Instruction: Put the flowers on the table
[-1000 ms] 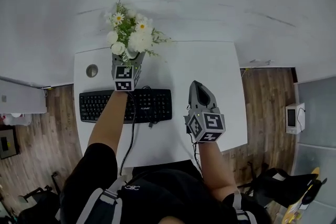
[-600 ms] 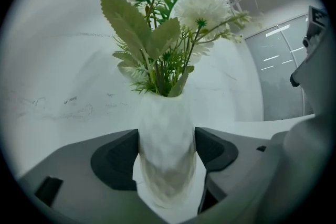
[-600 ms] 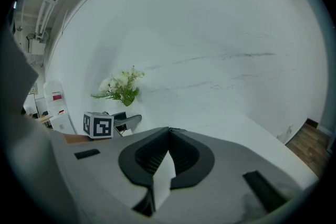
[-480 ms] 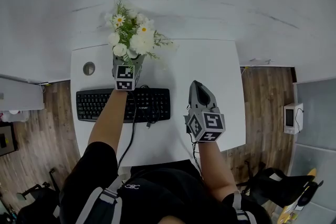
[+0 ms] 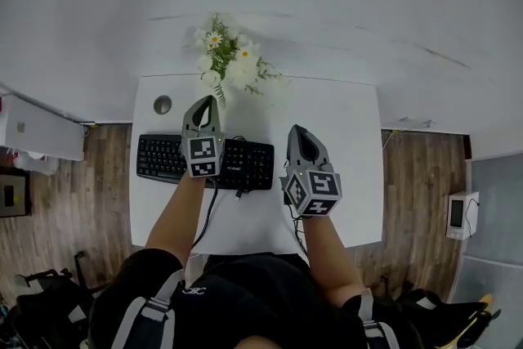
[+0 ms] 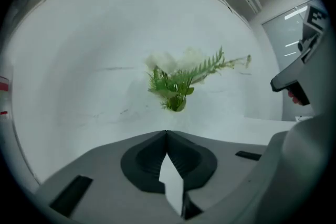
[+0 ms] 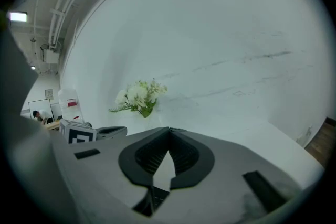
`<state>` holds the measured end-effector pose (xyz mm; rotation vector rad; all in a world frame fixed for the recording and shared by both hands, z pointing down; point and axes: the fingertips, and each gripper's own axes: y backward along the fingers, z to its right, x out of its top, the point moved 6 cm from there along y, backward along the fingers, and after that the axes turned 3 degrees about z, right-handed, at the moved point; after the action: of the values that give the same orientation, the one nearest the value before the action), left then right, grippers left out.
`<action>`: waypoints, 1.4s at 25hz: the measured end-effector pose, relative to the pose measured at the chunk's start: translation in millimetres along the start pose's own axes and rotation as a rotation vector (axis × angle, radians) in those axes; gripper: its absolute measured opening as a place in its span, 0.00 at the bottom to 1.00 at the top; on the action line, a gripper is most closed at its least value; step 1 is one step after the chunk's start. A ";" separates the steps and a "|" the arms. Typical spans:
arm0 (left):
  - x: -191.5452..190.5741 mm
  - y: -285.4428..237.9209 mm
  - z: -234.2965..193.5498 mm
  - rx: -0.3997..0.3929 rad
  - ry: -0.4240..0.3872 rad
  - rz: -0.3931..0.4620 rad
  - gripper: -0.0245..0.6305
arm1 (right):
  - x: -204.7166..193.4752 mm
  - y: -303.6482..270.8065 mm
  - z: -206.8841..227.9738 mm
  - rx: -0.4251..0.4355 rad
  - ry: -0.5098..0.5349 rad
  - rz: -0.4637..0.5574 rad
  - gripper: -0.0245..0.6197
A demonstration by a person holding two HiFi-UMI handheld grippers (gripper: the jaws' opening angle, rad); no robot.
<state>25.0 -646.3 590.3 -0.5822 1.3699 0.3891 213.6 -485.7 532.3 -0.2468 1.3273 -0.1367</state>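
A bunch of white flowers (image 5: 233, 61) with green leaves stands at the back edge of the white table (image 5: 343, 143), close to the wall. It also shows ahead in the left gripper view as the flowers (image 6: 176, 84), and further off in the right gripper view as the flowers (image 7: 139, 96). My left gripper (image 5: 202, 102) hovers over the keyboard, a short way in front of the flowers, shut and empty; its jaws (image 6: 167, 132) meet at the tip. My right gripper (image 5: 299, 131) hangs over the table's middle, likewise shut (image 7: 169, 129) with nothing in it.
A black keyboard (image 5: 245, 163) with a cable lies across the table's left half. A round cable hole (image 5: 163, 105) sits at the back left corner. The white wall rises right behind the table. Wooden floor lies on both sides, with a white cabinet (image 5: 41, 131) to the left.
My left gripper has let go of the flowers, drawn back over the keyboard and shut. The flowers stay standing at the table's back edge. The right gripper has hardly moved.
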 end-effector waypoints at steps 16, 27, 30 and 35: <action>107.6 194.2 -10.5 0.229 0.070 -0.013 0.04 | 66.7 25.1 -79.7 0.257 0.092 0.190 0.04; 113.5 214.1 1.4 0.261 0.101 -0.002 0.04 | 70.3 40.9 -93.7 0.320 0.109 0.184 0.04; 113.0 211.2 6.6 0.251 0.098 -0.006 0.04 | 67.8 41.3 -88.6 0.310 0.102 0.177 0.04; 110.2 212.3 10.6 0.236 0.110 -0.015 0.04 | 64.3 43.8 -86.8 0.303 0.098 0.168 0.04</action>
<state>-70.6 -478.3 449.0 -0.4229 1.4911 0.1810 142.9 -467.5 441.4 0.1297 1.3980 -0.2070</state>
